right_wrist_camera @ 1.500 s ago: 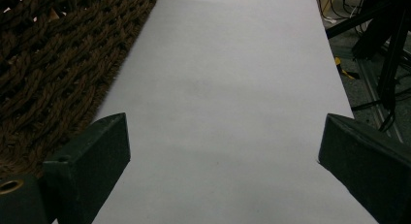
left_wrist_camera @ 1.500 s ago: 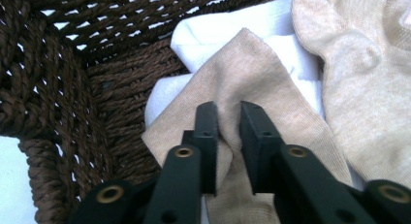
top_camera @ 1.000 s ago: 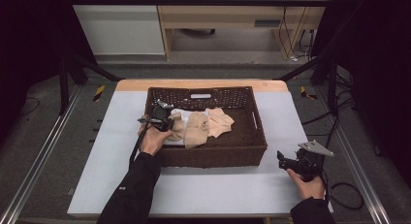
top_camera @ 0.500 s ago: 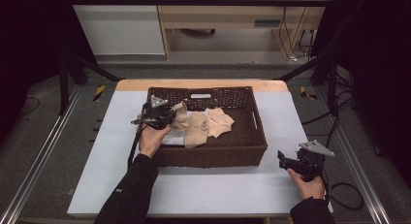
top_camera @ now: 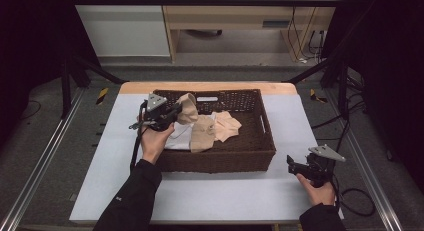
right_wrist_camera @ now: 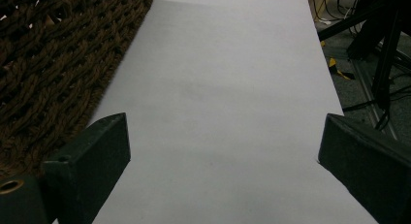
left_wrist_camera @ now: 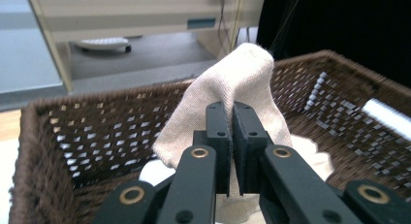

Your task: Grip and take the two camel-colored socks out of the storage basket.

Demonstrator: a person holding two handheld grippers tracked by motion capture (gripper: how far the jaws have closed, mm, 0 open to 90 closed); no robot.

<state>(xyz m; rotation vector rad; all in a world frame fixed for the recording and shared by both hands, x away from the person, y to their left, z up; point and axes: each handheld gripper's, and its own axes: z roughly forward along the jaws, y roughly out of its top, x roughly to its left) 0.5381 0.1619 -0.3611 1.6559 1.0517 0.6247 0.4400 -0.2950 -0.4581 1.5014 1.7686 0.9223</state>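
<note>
Basket (top_camera: 250,156): rectangular, dark brown woven wicker with open lattice walls, long axis running 9 to 3 o'clock across the pale grey bench (top_camera: 220,196).

Beige cloth (top_camera: 189,108): soft, fine-knit fabric, pinched into a peaked fold and raised at the basket's 10 o'clock corner, its length trailing toward 5 o'clock onto a crumpled heap of beige and white cloths (top_camera: 220,128) on the basket floor.

Left gripper (top_camera: 172,116): black jaws clamped on the beige cloth's fold, pointing toward 2 o'clock; hand beneath, dark sleeve entering from 6 o'clock.

Right gripper (top_camera: 292,166): jaws spread wide, holding nothing, low over the bench at 4 o'clock, just beside the basket's outer wall, pointing toward 9 o'clock.
</note>
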